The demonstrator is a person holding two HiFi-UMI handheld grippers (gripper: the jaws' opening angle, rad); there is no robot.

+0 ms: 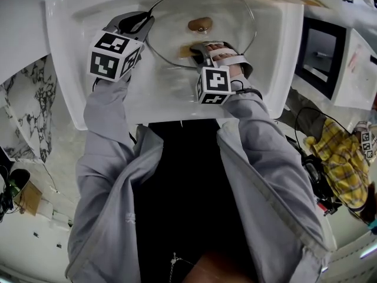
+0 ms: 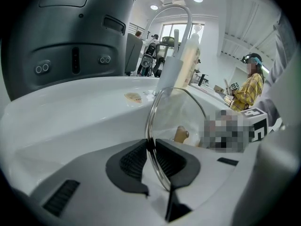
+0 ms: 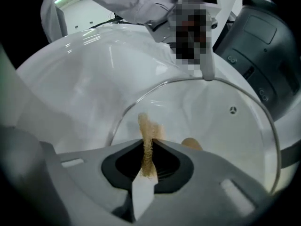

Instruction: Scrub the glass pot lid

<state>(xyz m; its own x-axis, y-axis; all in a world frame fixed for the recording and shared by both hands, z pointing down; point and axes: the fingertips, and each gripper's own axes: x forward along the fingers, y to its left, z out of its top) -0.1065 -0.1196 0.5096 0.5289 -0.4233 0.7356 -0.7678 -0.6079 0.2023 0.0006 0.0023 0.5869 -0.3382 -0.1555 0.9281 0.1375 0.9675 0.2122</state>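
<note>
The glass lid is held tilted inside the white sink. Its metal rim is clamped between the jaws of the left gripper, at the lid's left edge in the head view. A thin tan scrubbing pad is pinched between the jaws of the right gripper. The pad is brought to the near part of the glass, close to the brown knob.

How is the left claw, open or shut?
Shut on the glass lid: the left claw pinches the lid's metal rim from both sides.
</note>
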